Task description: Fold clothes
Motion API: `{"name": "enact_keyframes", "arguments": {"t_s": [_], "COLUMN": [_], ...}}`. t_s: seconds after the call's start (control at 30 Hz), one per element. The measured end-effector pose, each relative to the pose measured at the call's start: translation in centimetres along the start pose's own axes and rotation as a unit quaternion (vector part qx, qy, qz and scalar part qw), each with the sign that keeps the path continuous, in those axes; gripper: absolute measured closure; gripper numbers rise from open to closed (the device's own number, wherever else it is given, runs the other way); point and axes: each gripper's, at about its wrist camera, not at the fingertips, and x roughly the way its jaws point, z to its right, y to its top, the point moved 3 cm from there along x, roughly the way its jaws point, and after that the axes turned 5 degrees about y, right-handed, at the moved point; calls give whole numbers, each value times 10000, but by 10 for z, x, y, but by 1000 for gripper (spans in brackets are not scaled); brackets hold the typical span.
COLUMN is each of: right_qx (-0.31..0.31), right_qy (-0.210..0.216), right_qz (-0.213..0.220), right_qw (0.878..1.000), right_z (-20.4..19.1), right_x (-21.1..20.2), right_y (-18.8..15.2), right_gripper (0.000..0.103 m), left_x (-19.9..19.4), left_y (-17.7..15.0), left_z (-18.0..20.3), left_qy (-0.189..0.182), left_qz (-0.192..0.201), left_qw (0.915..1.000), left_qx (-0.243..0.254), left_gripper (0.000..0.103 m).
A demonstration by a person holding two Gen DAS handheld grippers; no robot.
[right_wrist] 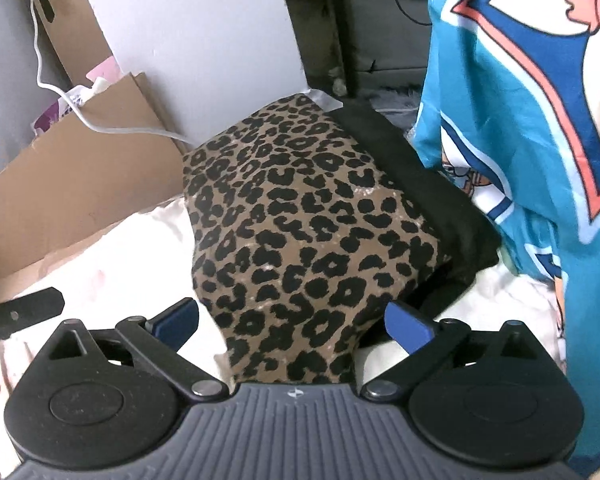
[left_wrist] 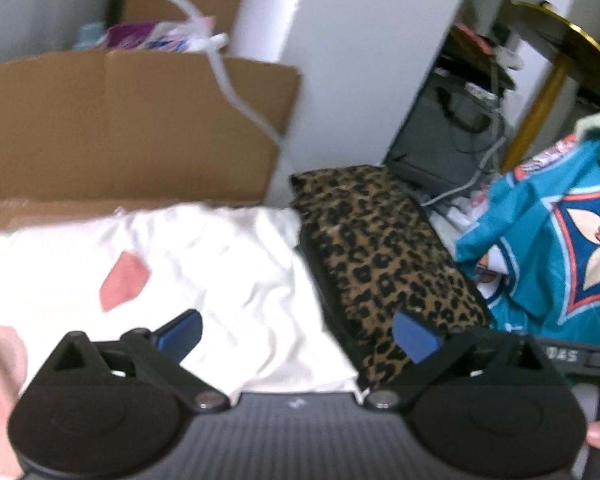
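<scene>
One folded leopard-print garment [right_wrist: 300, 216] with a black edge lies on the white rumpled sheet [left_wrist: 228, 264], at its far edge by the brown cardboard box [left_wrist: 132, 128]. One teal printed garment [right_wrist: 520, 120] sits beside it, possibly hanging. Two grippers: the right gripper [right_wrist: 292, 322] has jaws spread wide above the leopard piece's near end, pads clear. The left gripper [left_wrist: 296, 338] is equally wide, empty, over sheet and leopard edge.
</scene>
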Motion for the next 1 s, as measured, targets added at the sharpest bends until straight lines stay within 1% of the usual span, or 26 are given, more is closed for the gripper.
{"name": "enact_keyframes", "arguments": {"t_s": [0.1,0.17,0.27,0.33,0.4,0.47,0.53,0.57,0.63,0.77,0.9,1.0], "right_qx": [-239,-429,-600,-615,-699,-828,-903,-893,-913,-979,-987,-1037], "right_qy": [16,122,210,270,266,187,158,219,365,448,478,556], "right_qz": [-118,-260,-376,-473,-482,-485,-537,-579,-593,-446,-439,-413], "right_qw": [9996,9987,9973,9966,9960,9952,9943,9941,9934,9932,9930,9922], "right_z": [-14,-24,-35,-42,-49,-58,-67,-71,-82,-102,-121,-136], "right_x": [-8,-13,-24,-33,-43,-55,-66,-71,-87,-120,-149,-172], "right_y": [-3,-4,-5,-5,-4,-1,1,2,7,17,19,17], "right_gripper": [1,1,1,1,1,1,1,1,1,1,1,1], "left_x": [-3,-11,-22,-31,-41,-56,-72,-80,-98,-135,-175,-207], "left_y": [-10,-17,-24,-24,-23,-18,-13,-10,-1,15,22,23], "left_z": [-8,-11,-16,-23,-30,-35,-39,-39,-36,-28,-34,-44], "left_qy": [61,90,275,460,598,870,949,950,990,1091,1223,1344], "left_qz": [-367,-540,-761,-862,-947,-985,-1068,-1090,-1028,-888,-681,-583], "left_qw": [9991,9981,9964,9945,9922,9892,9853,9843,9850,9870,9861,9838], "left_qx": [-218,-269,-238,-365,-555,-657,-936,-1013,-972,-783,-891,-1035], "left_gripper": [1,0,1,1,0,0,1,1,1,0,0,0]}}
